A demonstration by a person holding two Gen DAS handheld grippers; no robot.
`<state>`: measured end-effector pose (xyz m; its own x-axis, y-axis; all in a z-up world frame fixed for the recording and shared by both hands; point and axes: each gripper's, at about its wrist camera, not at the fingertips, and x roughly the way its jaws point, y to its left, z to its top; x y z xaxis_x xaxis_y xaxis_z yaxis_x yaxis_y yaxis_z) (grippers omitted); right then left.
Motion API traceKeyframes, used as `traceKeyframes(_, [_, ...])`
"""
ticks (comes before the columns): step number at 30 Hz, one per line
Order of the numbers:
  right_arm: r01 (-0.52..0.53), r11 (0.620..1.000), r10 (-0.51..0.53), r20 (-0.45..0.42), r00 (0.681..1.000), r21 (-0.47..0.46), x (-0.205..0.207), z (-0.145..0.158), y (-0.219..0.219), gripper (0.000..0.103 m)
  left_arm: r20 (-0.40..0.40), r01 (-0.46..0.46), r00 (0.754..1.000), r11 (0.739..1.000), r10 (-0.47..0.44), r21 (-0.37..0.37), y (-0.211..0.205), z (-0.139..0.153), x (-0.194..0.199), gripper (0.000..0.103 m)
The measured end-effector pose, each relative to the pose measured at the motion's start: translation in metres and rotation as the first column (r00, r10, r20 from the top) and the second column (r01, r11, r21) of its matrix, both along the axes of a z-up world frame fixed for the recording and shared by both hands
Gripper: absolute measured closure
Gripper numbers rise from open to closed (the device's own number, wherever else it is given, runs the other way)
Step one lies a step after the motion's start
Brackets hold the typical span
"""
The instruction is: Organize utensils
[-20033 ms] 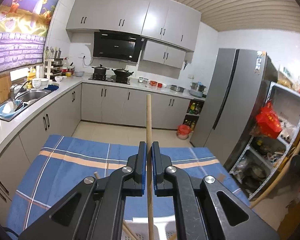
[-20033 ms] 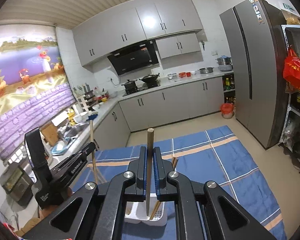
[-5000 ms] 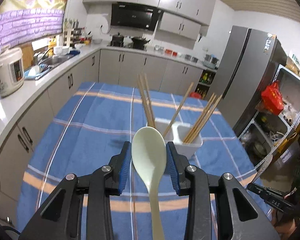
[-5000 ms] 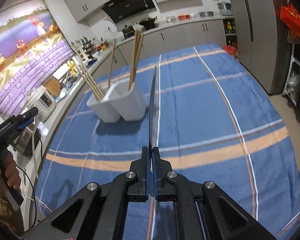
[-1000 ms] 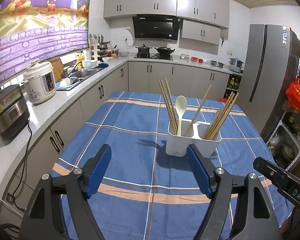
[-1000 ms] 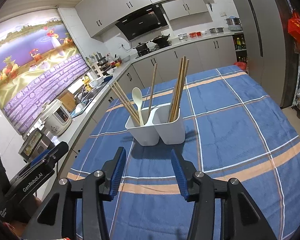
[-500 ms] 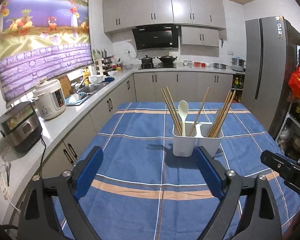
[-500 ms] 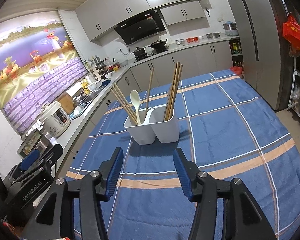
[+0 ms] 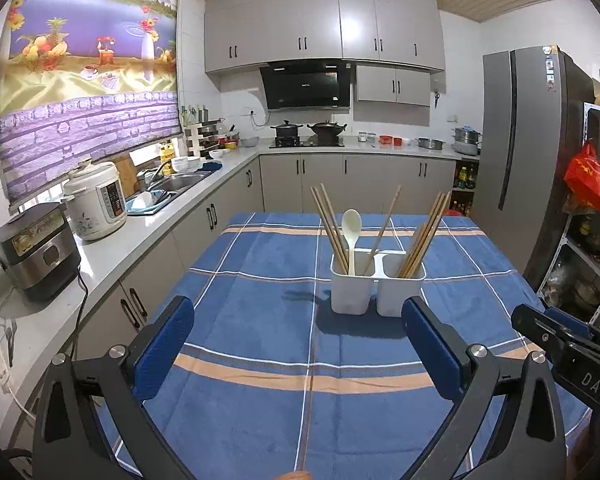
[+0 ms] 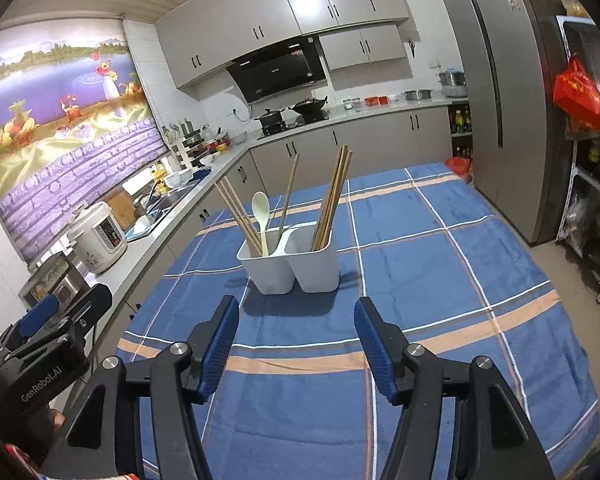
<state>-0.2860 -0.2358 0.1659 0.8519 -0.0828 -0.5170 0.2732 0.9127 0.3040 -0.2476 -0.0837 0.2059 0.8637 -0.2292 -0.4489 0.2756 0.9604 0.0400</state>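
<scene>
My bench (image 9: 260,320) under its blue checked cloth (image 10: 440,280) lies bare between me and the white two-part holder (image 9: 376,292), so nothing stands in my way. The fridge (image 9: 516,152) rises far right, the rice cooker (image 9: 96,204) left on the kitchen worktop. Chopsticks (image 9: 330,228) lean upward, fanning outward; the pale spoon (image 9: 351,236) stands upright, bowl up, in the left part. My left hand-held gripper (image 9: 298,340) is opening wide and empty; my right hand-held gripper (image 10: 296,336) is also opening, empty.
</scene>
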Motion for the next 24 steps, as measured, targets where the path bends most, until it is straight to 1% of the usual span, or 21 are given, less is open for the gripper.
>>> traceKeyframes(7, [0.017, 0.999, -0.016, 0.015, 1.0, -0.047, -0.006, 0.005, 0.012, 0.036, -0.062, 0.026, 0.998, 1.0, -0.025, 0.008, 0.0, -0.008, -0.006, 0.0])
traceKeyframes(13, [0.03, 0.997, -0.028, 0.026, 0.999, -0.068, -0.009, 0.007, 0.014, 0.035, -0.068, 0.024, 0.997, 1.0, -0.023, 0.012, 0.002, -0.01, -0.012, 0.0])
traceKeyframes(19, [0.054, 0.995, -0.051, 0.036, 0.998, -0.09, -0.016, 0.008, 0.015, 0.034, -0.099, 0.025, 0.995, 1.0, -0.025, -0.003, 0.005, -0.013, -0.012, 0.0])
traceKeyframes(24, [0.073, 0.993, -0.07, 0.037, 0.997, -0.09, -0.02, 0.006, 0.011, 0.033, -0.105, 0.033, 0.994, 0.999, -0.033, -0.002, 0.005, -0.014, -0.015, 0.0])
